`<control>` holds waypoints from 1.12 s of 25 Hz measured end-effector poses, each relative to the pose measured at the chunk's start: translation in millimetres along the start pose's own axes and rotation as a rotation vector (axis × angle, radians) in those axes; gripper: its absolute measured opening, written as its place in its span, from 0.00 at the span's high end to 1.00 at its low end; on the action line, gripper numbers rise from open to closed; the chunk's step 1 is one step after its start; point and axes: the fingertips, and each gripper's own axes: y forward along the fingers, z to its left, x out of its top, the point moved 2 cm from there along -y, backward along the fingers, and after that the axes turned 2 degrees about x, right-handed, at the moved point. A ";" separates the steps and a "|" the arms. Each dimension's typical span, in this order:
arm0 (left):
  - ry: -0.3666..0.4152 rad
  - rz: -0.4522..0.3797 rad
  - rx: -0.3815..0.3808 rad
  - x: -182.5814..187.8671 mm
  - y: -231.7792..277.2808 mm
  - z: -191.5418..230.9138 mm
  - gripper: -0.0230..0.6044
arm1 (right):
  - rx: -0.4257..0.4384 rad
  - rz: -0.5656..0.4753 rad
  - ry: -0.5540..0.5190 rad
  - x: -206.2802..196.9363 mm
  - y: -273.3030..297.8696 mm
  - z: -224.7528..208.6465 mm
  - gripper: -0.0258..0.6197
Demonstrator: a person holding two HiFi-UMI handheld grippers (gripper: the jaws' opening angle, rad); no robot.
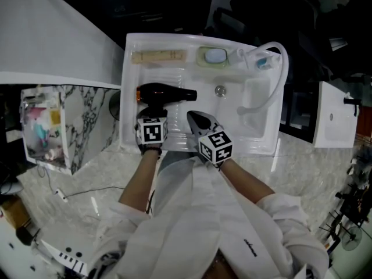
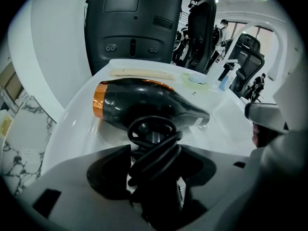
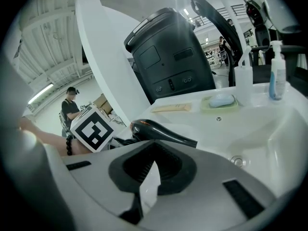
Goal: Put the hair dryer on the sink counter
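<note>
Though open, left tool (image 2: 155, 177) astride the cord-wrapped handle of the hair dryer (image 2: 144, 105), right tool (image 1: 195, 118) closed alongside.

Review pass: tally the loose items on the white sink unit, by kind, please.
Hair dryer: 1
Pump bottles: 2
Soap dish, soap in it: 1
Tan flat pack: 1
Total: 5
</note>
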 end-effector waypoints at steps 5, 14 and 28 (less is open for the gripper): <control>0.025 -0.006 0.012 2.7 -5.4 0.4 0.52 | -0.005 -0.006 -0.003 2.2 -4.9 -1.9 0.93; 0.061 -0.073 0.025 18.3 -44.1 -4.6 0.51 | 0.009 -0.045 -0.022 18.8 -25.0 0.8 0.93; 0.147 -0.533 0.062 104.0 -167.2 -42.5 0.80 | -0.073 -0.215 -0.106 61.8 -98.3 1.1 0.93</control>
